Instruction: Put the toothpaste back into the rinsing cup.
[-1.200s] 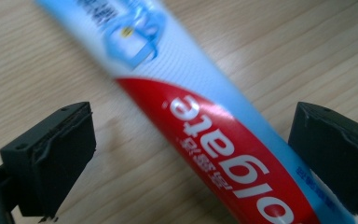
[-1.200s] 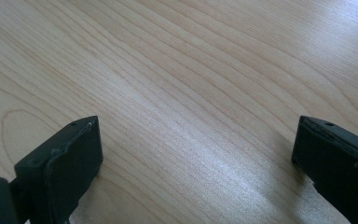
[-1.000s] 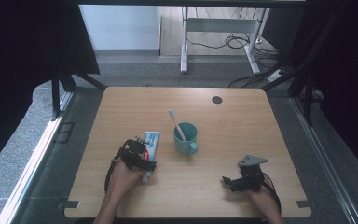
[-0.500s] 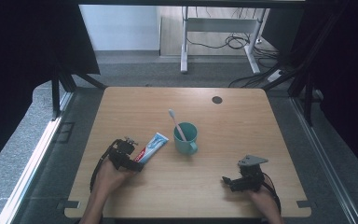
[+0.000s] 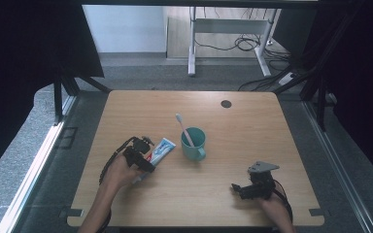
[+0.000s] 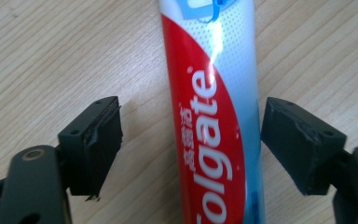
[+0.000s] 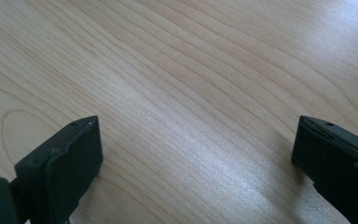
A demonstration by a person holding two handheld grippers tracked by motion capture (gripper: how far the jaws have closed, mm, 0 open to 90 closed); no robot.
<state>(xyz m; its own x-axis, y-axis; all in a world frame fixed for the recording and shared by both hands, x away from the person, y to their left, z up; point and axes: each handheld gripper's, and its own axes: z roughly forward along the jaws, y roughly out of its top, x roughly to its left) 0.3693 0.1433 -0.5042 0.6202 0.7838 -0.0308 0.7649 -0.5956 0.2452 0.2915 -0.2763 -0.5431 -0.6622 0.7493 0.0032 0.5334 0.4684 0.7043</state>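
Note:
A red, white and blue toothpaste tube lies slanted on the wooden table, left of a teal cup that holds a pink toothbrush. My left gripper straddles the tube's lower half. Its jaws have just been closing, with the tube between them. The left pad stands clear of the tube and the right pad is almost at its edge. My right gripper rests near the table's front right, open over bare wood.
A dark round grommet sits near the table's far edge. A desk frame and cables are on the floor beyond the table. Dark curtains hang at both sides.
My left hand slid left off the tube, then came back onto it. The tube turned from nearly straight to slanted. The right hand has not moved.

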